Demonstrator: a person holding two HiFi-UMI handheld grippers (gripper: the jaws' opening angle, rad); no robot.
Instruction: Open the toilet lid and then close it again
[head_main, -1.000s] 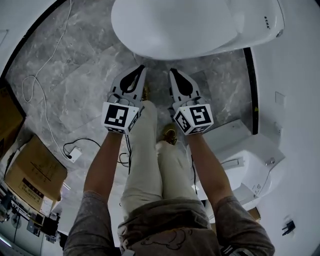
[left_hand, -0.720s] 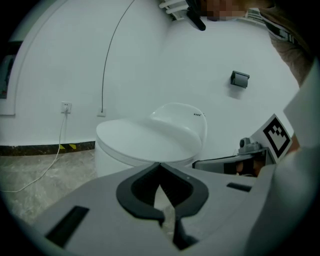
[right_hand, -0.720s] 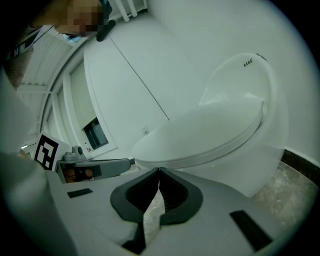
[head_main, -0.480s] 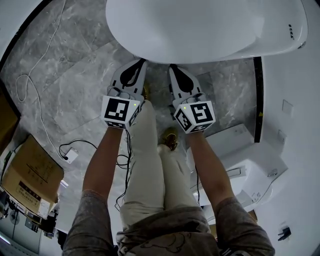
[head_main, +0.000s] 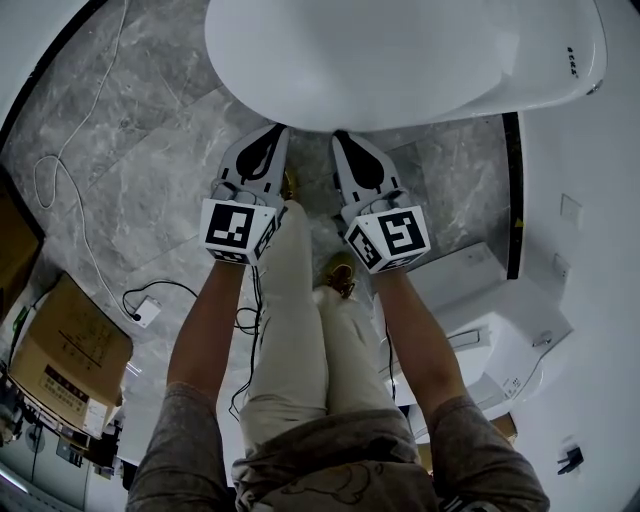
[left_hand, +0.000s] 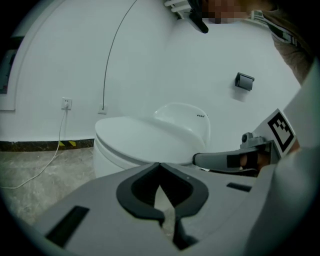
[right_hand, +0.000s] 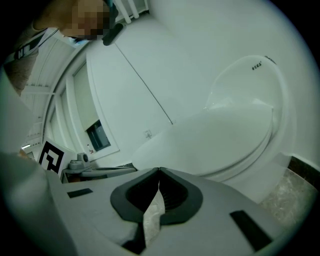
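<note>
The white toilet has its lid (head_main: 370, 55) down, filling the top of the head view. My left gripper (head_main: 282, 130) and right gripper (head_main: 337, 134) hang side by side just below the lid's front rim, tips pointing at it, both shut on nothing. In the left gripper view the closed lid (left_hand: 145, 137) lies ahead above the joined jaws of the left gripper (left_hand: 159, 164), and the right gripper's body (left_hand: 230, 160) shows at the right. From the right gripper view the lid (right_hand: 225, 135) is seen tilted, beyond the right gripper (right_hand: 159, 170).
Grey marble floor (head_main: 150, 150) lies around the bowl. A white cable (head_main: 60, 170) trails at the left, cardboard boxes (head_main: 65, 350) sit at the lower left. A second white fixture (head_main: 490, 320) stands at the right against the wall. My legs and shoes (head_main: 340, 275) are below the grippers.
The toilet has shifted lower and closer in the head view, and both grippers have edged up to its front rim. Their jaws stay shut.
</note>
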